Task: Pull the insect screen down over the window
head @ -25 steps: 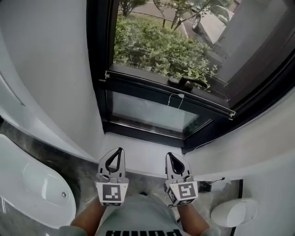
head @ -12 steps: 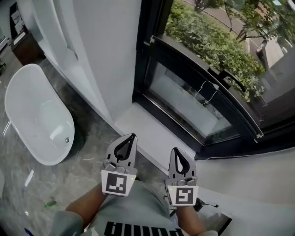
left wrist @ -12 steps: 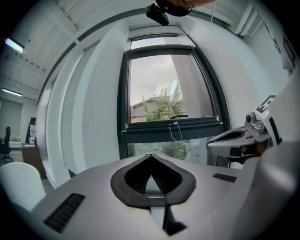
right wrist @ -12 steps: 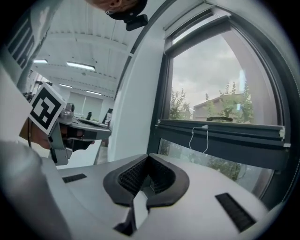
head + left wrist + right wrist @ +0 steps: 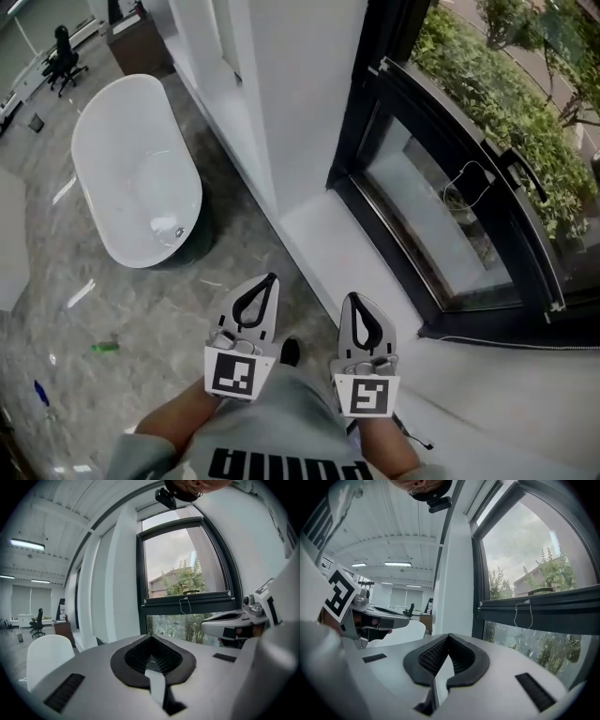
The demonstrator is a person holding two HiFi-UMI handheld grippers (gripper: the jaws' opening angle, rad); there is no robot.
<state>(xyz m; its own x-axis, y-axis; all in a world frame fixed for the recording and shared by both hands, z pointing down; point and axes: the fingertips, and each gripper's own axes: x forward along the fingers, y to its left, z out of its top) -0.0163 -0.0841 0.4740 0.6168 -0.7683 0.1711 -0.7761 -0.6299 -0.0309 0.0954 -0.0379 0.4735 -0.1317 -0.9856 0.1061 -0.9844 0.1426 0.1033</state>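
The left gripper [image 5: 270,279] and the right gripper [image 5: 350,300] are both empty, jaws pressed together, side by side at waist height. The insect screen's pull rail [image 5: 187,597] runs level across the window [image 5: 427,216] and lies ahead, above and to the right, so the right gripper is likely nearer.

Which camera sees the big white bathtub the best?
The head view: it looks down on the whole bathtub, rim and drain included. The left gripper view catches only one rounded white end at its lower left. The right gripper view shows just a white sliver at mid-left.
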